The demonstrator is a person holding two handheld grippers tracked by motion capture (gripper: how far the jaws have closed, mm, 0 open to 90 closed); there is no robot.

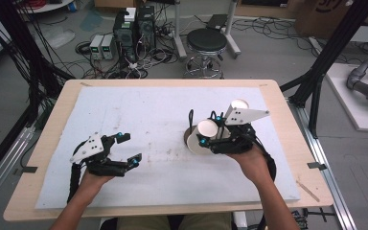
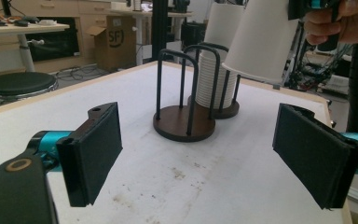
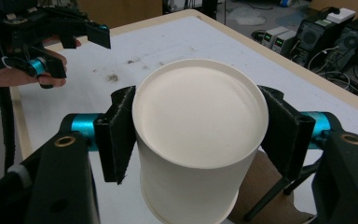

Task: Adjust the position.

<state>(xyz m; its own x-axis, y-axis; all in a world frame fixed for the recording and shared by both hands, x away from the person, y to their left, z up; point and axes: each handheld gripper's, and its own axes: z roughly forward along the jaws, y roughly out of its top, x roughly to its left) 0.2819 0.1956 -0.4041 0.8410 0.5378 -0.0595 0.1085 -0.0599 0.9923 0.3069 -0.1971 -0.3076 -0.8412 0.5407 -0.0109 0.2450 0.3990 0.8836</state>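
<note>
I'm in a robotics lab: computer towers [image 1: 135, 29] and tangled cables [image 1: 139, 67] on concrete floor, black frame struts [image 1: 338, 43], cardboard boxes [image 2: 116, 39], round stool [image 1: 206, 43].

The white paper cup [image 3: 198, 140] looks matt and smooth, with a thin rolled rim. The 2 flat black pads [image 3: 120, 133] pressing its sides look like coarse, fuzzy foam, frayed at the edges, on glossy teal metal-looking barrels. The round dark brown wooden-looking base [image 2: 184, 123] has a dull sheen, and its thin black rods [image 2: 159, 79] look like matt painted metal. The stack of white paper cups [image 2: 213, 81] shows fine ribbed rims. The white table cover [image 1: 139, 110] is matt, scuffed and stained; the pale wooden tabletop edge [image 1: 48, 139] looks smooth.
</note>
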